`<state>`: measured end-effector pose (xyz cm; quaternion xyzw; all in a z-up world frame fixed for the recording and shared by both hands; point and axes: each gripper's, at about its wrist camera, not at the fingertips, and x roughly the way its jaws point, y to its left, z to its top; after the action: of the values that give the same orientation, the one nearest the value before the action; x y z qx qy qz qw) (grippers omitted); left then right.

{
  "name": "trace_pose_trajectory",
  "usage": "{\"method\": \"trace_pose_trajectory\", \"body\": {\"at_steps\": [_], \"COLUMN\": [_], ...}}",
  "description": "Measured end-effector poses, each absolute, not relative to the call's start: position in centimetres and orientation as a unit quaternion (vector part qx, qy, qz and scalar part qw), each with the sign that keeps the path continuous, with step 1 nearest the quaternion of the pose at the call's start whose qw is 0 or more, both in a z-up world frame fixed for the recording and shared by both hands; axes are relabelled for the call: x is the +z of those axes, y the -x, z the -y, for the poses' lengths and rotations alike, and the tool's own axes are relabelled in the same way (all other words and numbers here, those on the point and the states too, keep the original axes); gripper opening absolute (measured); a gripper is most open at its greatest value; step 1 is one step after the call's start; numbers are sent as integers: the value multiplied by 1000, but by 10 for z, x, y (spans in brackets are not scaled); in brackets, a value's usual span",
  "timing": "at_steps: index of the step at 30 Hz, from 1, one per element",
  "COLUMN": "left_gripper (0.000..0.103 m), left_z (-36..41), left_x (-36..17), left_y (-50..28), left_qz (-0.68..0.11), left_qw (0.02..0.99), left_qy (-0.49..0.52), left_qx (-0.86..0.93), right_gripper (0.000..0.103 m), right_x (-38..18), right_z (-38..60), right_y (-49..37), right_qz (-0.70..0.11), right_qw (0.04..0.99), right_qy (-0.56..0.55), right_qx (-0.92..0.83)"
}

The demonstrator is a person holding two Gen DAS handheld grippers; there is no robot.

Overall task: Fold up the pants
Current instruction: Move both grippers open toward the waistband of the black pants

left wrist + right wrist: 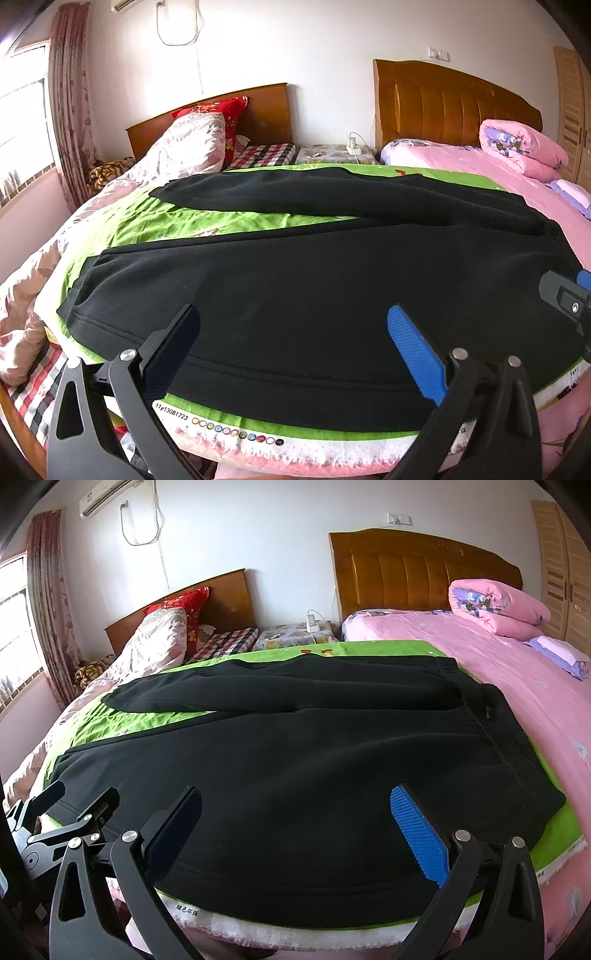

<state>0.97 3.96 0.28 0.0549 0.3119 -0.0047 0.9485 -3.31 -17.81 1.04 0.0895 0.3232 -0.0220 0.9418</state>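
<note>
Black fleece-like pants (295, 295) lie spread flat on a green printed cloth (207, 221) over the pink-sheeted bed (517, 664). Waistband toward the right, legs run left; far leg angled away w/ a wedge of green showing between the two legs.

Left claw (291, 354): fingers wide apart, holding nothing, poised over the near leg's lower edge. Right claw (295, 834): also wide apart, empty, over the near edge closer to the waist.

Risks (judgement):
- Fabric looks thick, soft, matte; a shallow pinch may catch top layer only, so the leg peels apart instead of lifting whole.
- A deep pinch may grab the green cloth too; it looks thin, wrinkly, loose, and would drag along w/ the fold.
- Legs splayed, not parallel, so near leg carried over far leg likely lands skewed; cuffs mismatch.
- Uneven lift btw the two claws could cause sag or twist mid-span.
- Near hem sits close to cloth's frayed white edge; the pants may slide off toward the bed's edge.
</note>
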Motion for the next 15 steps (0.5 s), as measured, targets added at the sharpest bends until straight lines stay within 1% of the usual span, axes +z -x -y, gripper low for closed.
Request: {"method": "trace_pose_trajectory", "body": {"at_steps": [15], "left_gripper": [102], "left_z": [-56], "left_x": [1], "left_y": [-9], "left_qz": [-321], "left_qw": [946], "left_qy": [-32], "left_qx": [19], "right_gripper": [99], "right_x": [12], "right_z": [168], "right_y": [34], "right_qz": [-321], "right_qw": [944], "right_qy": [-79], "right_qx": [-8]}}
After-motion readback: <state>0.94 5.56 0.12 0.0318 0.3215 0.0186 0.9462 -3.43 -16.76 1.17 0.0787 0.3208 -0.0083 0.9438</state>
